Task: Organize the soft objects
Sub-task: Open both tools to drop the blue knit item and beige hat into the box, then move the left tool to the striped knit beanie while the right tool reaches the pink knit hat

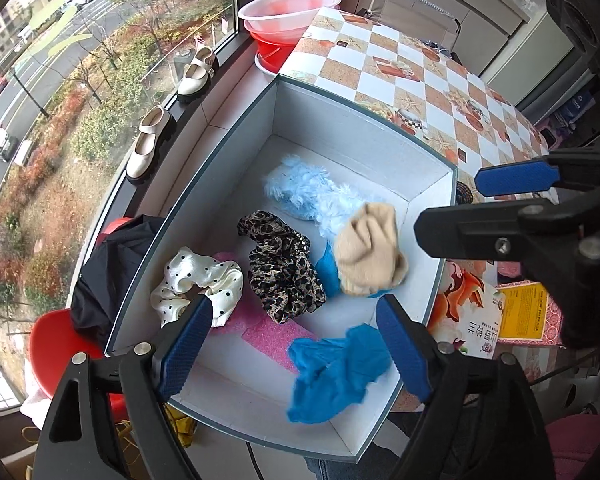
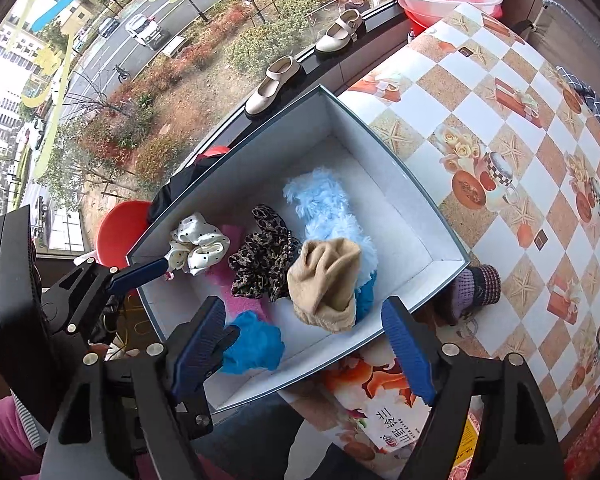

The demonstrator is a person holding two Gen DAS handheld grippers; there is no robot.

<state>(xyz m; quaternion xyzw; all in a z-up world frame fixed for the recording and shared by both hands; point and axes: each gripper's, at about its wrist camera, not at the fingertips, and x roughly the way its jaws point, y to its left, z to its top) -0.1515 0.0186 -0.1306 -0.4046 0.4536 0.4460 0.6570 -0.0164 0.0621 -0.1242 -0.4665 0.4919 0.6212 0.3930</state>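
We hold both grippers steeply down, left gripper point(image 1: 296, 344) and right gripper point(image 2: 304, 346) spread, gripping nothing; crumpled blue cloth point(image 1: 332, 372) lies loose between the left's fingers.

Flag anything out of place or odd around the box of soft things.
A purple knitted item sits outside the box, wedged against its corner on the table, while the scrunchies and socks lie inside. Also odd: a pair of cream shoes rests on the window ledge.
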